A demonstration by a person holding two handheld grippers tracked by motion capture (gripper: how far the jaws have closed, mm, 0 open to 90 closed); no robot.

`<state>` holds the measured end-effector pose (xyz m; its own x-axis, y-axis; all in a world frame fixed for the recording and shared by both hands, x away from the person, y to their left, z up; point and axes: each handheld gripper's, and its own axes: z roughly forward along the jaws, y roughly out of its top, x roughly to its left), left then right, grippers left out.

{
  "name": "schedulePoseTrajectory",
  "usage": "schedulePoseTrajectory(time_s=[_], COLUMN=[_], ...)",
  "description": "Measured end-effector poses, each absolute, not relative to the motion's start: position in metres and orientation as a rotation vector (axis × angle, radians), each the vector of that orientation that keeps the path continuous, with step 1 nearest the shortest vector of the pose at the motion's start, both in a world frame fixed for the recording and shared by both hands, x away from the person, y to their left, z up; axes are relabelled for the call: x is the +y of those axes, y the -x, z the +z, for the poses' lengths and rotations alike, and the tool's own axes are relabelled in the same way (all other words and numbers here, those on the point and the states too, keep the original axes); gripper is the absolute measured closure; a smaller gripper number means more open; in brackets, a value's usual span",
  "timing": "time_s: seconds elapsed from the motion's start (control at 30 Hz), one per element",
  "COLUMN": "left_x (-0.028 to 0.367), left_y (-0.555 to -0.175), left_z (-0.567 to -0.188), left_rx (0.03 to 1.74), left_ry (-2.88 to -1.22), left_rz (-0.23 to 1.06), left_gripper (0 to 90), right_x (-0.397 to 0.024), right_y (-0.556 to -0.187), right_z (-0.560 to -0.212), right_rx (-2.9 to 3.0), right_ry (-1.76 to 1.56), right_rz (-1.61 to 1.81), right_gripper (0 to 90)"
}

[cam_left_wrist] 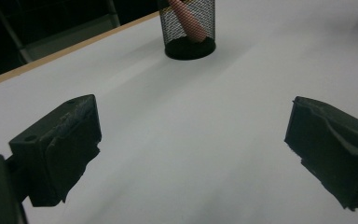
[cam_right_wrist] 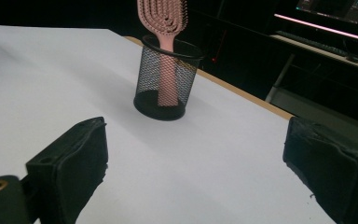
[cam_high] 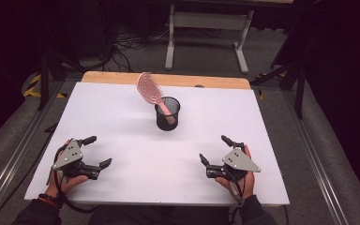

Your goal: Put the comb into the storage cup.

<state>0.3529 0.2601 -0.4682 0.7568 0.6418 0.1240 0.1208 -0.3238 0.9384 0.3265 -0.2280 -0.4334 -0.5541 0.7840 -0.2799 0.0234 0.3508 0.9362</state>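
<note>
a pink hairbrush stands handle-down in a black mesh cup mid-table, leaning left. left gripper and right gripper rest near the white table's front edge — both spread wide, empty. the brush handle seems to touch the cup floor — hard to tell.

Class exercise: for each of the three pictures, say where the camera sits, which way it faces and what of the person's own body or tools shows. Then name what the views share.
High view: above the person's side, looking forward and down on the white table; both hands hold the left gripper and right gripper, jaws apart.
Left gripper view: low between its own two jaws, facing the mesh cup.
Right gripper view: low between its own jaws, facing the cup from the other side.
Shared: the cup with the pink hairbrush standing in it.
</note>
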Motion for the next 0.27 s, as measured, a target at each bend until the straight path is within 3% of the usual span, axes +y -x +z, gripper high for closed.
schedulePoseTrajectory(time_s=[0.27], left_x=[0.2692], left_y=[-0.3563], left_z=[-0.4712], left_rx=[0.624], left_ry=[-1.828], left_rz=[0.572], left_gripper=[4.1], right_x=[-0.2376], right_y=[-0.3358], right_z=[-0.4332], right_rx=[1.832], right_ry=[-0.761], right_rz=[1.27], right_gripper=[7.5])
